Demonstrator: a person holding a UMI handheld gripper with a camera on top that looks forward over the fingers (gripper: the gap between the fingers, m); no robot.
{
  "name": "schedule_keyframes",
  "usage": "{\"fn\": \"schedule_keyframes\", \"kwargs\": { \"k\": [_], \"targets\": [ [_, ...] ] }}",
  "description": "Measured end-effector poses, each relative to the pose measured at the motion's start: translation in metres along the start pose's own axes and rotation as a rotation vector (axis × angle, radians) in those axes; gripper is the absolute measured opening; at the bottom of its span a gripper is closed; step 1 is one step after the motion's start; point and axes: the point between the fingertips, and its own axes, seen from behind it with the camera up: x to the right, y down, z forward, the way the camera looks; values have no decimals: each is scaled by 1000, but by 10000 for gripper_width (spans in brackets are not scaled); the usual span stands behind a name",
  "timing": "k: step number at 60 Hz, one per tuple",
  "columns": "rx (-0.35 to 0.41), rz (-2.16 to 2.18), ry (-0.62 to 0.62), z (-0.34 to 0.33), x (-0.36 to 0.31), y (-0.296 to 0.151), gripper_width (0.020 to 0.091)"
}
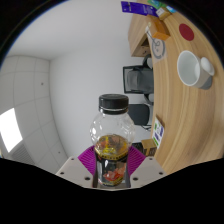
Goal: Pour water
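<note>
Bottle: I see a clear bottle with a black screw cap, cap on; yellowish contents and something orange-red low inside.
Bottle position: between the fingers, lifted off the table, well short of the cup.
Gripper: gripper clenched on the bottle, purple pads pressing its sides.
Table: wooden table tilted in my view, beyond and beside the bottle.
Cup: white cup on the table, well apart from the bottle.
Other items: red disc past the cup; blue packet at the table's far end.
Obstruction: nothing between bottle and cup.
</note>
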Motion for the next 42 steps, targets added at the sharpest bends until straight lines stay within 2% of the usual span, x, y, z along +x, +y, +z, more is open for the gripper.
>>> {"fn": "schedule_keyframes", "kwargs": {
  "k": [10,23,34,42],
  "targets": [
    [57,346,3,-3,53,-71,360],
    [47,465,54,1,96,-96,362],
    [-45,201,117,3,81,-92,361],
    [-72,-234,148,-2,39,-120,362]
  ]
}}
